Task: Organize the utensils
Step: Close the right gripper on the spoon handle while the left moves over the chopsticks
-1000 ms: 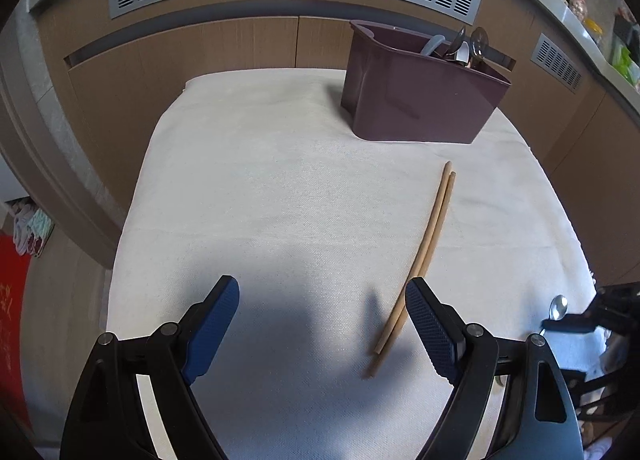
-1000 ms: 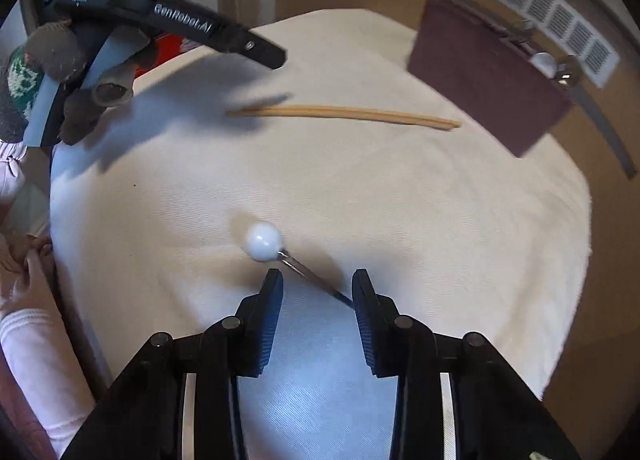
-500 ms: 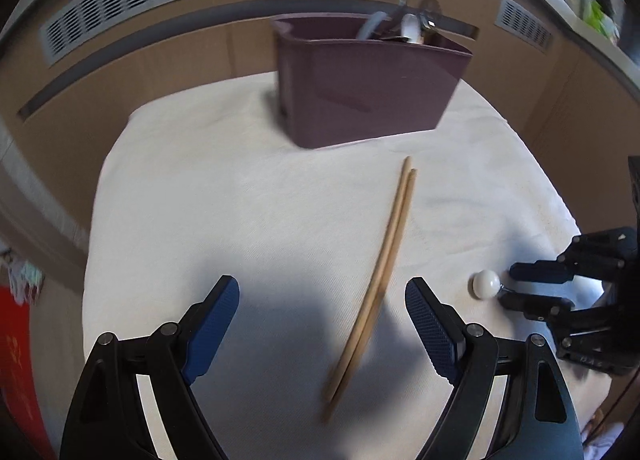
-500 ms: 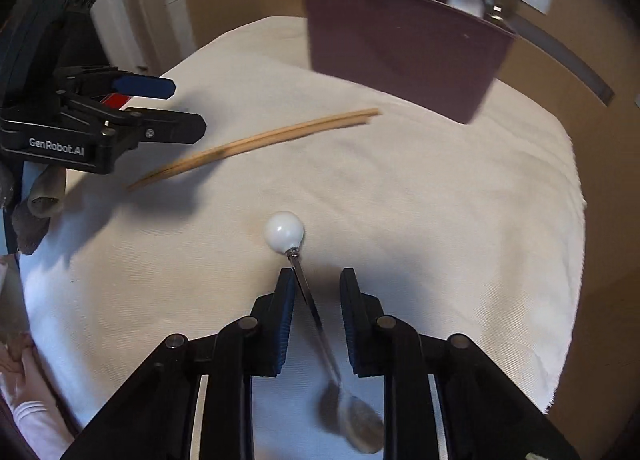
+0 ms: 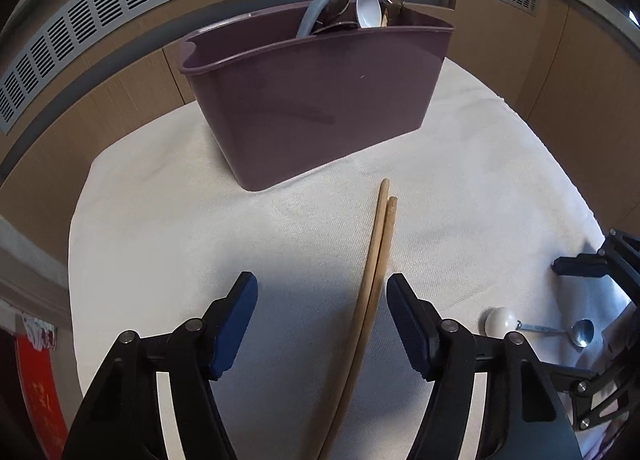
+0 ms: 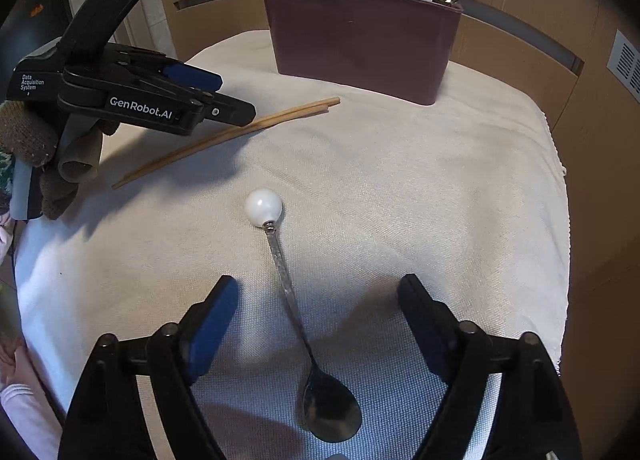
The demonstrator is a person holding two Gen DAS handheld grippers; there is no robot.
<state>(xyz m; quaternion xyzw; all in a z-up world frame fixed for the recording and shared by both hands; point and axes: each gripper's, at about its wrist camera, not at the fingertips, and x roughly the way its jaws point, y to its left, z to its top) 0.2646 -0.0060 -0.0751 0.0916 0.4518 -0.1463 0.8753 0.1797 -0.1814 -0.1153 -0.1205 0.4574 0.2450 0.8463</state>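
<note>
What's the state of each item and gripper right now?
chopsticks: flat on cloth, between the left jaws, ungripped.
spoon: lying on cloth, released.
left gripper: open, jaws just closing.
right gripper: open, jaws just opened.
bin: upright, holding utensils.

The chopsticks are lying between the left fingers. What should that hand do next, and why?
Probably close the left gripper on the chopsticks. Its fingers have just been closing, the pair lies on the cloth between them untouched, and the purple bin waits ahead.

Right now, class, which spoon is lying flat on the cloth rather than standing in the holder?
The metal spoon with the white ball handle, between the open right gripper's fingers. The other spoons stand upright in the maroon holder.
</note>
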